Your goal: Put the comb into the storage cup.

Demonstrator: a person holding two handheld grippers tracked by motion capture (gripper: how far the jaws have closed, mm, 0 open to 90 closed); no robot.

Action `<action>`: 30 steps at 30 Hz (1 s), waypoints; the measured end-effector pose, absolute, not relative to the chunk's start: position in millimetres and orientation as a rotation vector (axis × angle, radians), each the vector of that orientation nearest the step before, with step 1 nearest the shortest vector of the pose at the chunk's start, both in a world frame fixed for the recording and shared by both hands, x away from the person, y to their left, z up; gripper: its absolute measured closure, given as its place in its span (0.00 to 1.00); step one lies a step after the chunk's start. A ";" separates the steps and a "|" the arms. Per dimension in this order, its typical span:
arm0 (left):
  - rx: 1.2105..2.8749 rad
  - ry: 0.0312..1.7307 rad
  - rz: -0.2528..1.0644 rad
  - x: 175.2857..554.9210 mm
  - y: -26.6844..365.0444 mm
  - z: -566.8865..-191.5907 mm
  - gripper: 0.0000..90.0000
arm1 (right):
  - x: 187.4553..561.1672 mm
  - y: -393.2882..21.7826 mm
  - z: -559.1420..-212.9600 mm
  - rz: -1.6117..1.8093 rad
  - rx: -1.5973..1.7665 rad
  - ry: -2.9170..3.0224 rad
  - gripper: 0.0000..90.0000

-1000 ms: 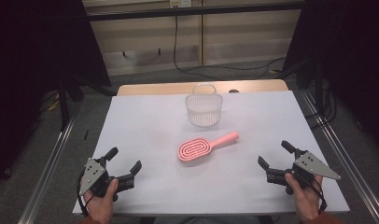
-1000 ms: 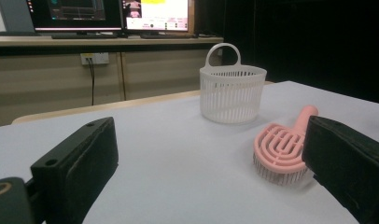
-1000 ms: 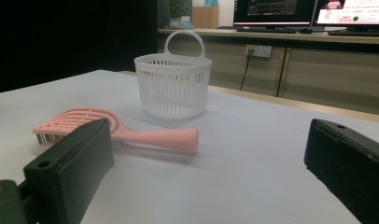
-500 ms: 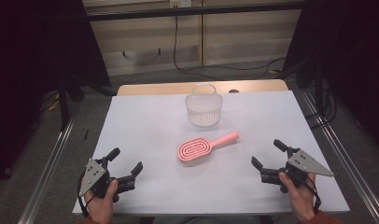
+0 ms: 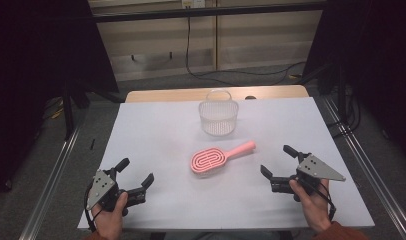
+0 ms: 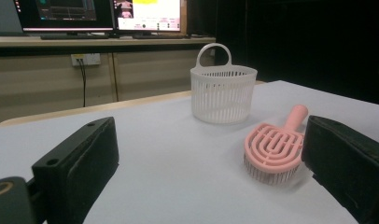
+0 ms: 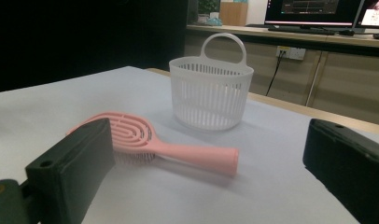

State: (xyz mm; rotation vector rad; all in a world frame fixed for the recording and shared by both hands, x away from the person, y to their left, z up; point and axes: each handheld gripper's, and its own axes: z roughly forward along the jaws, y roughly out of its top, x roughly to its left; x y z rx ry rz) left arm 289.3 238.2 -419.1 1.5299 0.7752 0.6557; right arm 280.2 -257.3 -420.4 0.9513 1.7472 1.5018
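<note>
- No lettering, brand, number or sign can be read on the pink hairbrush (image 5: 215, 159), which lies plain at the centre of the frame in the high view.
- The white slotted basket (image 5: 218, 116), above centre, carries no label.
- The monitors (image 6: 145, 14) along the upper left edge of the left gripper view show lit windows, but their text is too small and blurred to make out.
- The screens (image 7: 313, 10) at the upper right of the right gripper view are equally illegible.
</note>
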 end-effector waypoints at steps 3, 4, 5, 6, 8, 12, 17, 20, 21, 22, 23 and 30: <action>1.533 0.774 0.654 289.6 237.6 -419.2 0.04 | 283.6 -254.0 -418.6 1.507 0.936 1.748 0.02; 1.532 0.774 0.652 289.6 237.6 -419.2 0.04 | 285.2 -252.2 -418.2 1.508 0.933 1.745 0.02; 1.531 0.773 0.650 289.6 237.3 -419.1 0.04 | 286.8 -251.0 -418.3 1.510 0.925 1.742 0.02; 1.527 0.774 0.648 289.6 236.9 -419.1 0.04 | 289.0 -248.0 -419.4 1.532 0.925 1.728 0.01; 1.528 0.775 0.645 289.4 236.2 -419.3 0.04 | 289.5 -246.9 -420.0 1.533 0.931 1.736 0.01; 1.539 0.767 0.647 289.5 236.0 -419.2 0.04 | 293.6 -243.9 -420.1 1.527 0.923 1.750 0.01; 1.540 0.768 0.644 289.5 235.8 -419.2 0.04 | 298.8 -239.2 -411.6 1.535 0.904 1.742 0.00; 1.535 0.772 0.639 289.7 235.6 -419.5 0.04 | 303.7 -234.5 -408.2 1.543 0.891 1.760 0.00; 1.538 0.770 0.639 289.9 236.0 -419.4 0.04 | 305.6 -233.1 -407.4 1.544 0.891 1.764 0.00; 1.531 0.772 0.634 290.1 235.9 -419.4 0.04 | 307.4 -232.0 -406.8 1.547 0.890 1.766 0.00; 1.533 0.774 0.633 290.3 236.1 -419.6 0.04 | 309.3 -230.9 -406.4 1.548 0.887 1.768 0.00; 1.536 0.771 0.636 290.0 235.1 -419.5 0.04 | 316.9 -222.6 -405.5 1.569 0.876 1.770 0.00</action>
